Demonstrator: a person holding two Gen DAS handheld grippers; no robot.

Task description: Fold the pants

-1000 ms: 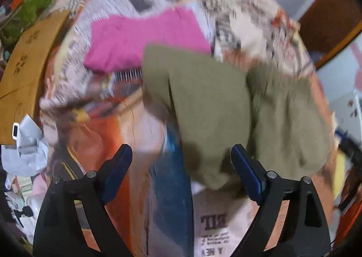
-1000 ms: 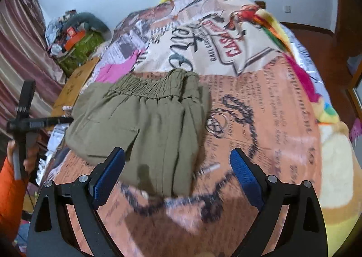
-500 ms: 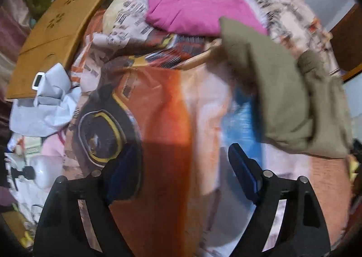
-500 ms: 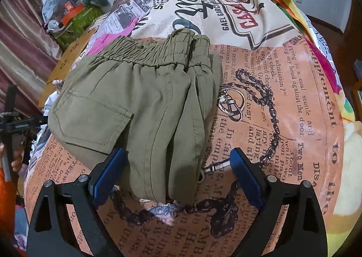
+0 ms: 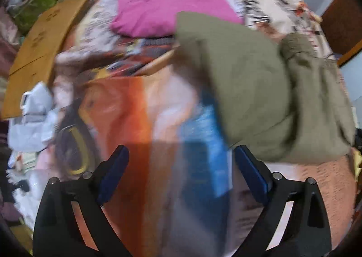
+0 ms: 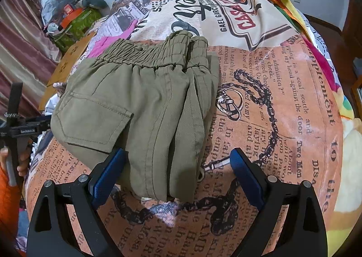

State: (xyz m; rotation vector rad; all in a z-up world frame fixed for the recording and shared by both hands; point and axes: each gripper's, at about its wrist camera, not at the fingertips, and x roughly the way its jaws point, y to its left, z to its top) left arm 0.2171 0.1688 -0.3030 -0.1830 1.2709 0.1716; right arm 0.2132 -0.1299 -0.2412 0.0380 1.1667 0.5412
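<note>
Your right gripper (image 6: 176, 166) is nearer: its jaws are spread, straddling the near folded edge of the olive pants (image 6: 140, 107) on the bed (image 6: 282, 121), waistband at the far end. Your left gripper (image 5: 181, 166), also spread, holds nothing; pants lie ahead-right.

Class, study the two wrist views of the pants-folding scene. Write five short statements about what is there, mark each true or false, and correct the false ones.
1. The olive pants lie folded on the printed bedspread. True.
2. The right gripper is shut on the pants. False: its fingers stand open, with the near edge of the pants between them.
3. A pink garment lies beyond the pants in the left wrist view. True.
4. The left gripper holds the pink garment. False: it is open and holds nothing.
5. The pants' elastic waistband faces away from the right gripper. True.
</note>
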